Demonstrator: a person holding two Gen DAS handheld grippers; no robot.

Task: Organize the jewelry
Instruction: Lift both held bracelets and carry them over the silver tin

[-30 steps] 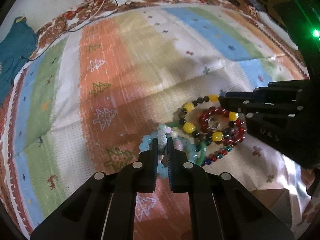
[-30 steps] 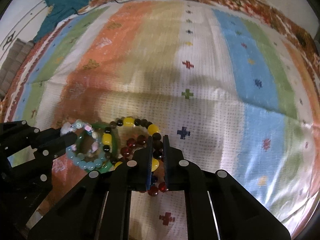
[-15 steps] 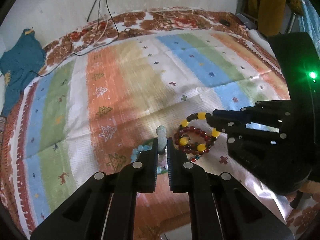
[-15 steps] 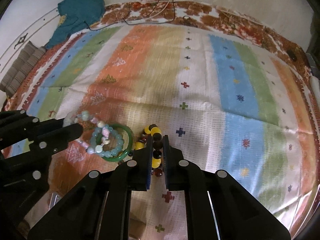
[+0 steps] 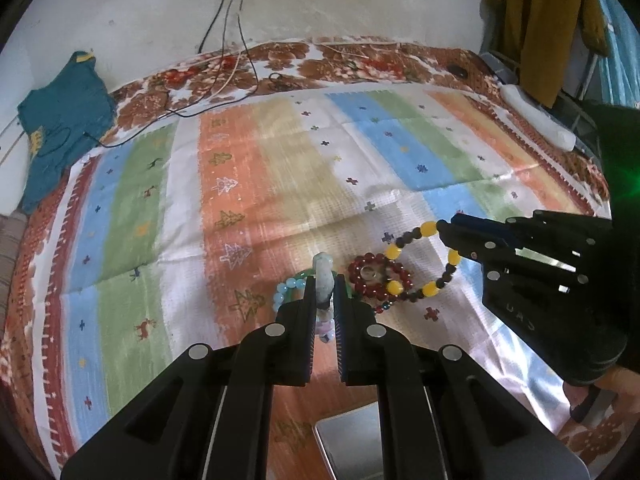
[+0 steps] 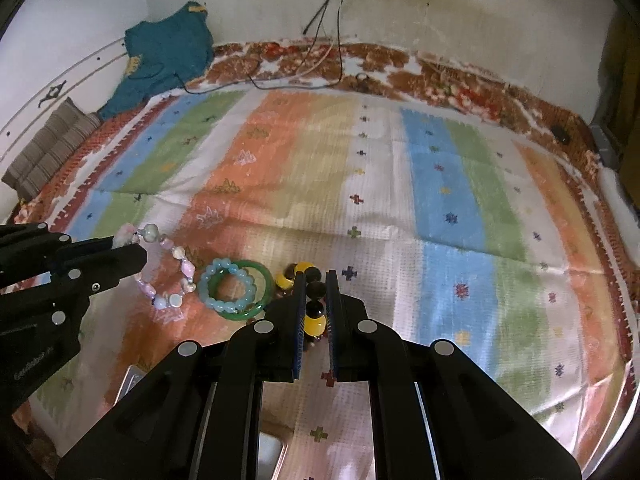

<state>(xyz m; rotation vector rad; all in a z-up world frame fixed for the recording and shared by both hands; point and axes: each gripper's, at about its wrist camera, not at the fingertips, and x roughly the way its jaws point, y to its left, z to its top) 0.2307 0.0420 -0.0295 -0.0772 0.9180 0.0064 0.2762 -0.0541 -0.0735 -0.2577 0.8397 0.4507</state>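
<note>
Striped woven mat (image 5: 280, 184) in orange, green, blue and white covers the floor up to a pale wall with dangling black cables (image 5: 228, 8). My left gripper (image 5: 323, 292) is clamped on the pastel pink-and-grey stone bead bracelet (image 6: 160, 264), which hangs off the mat from its tips. My right gripper (image 6: 316, 292) is pinched tight on the yellow-and-black round bead bracelet (image 5: 420, 256), dangling too. On the mat between them: pale blue bead bracelet (image 6: 228, 284) sitting inside the green glass bangle (image 6: 260, 276), dark red bead bracelet (image 5: 376, 274) just beside. Teal cloth (image 6: 168, 52) lies far back.
</note>
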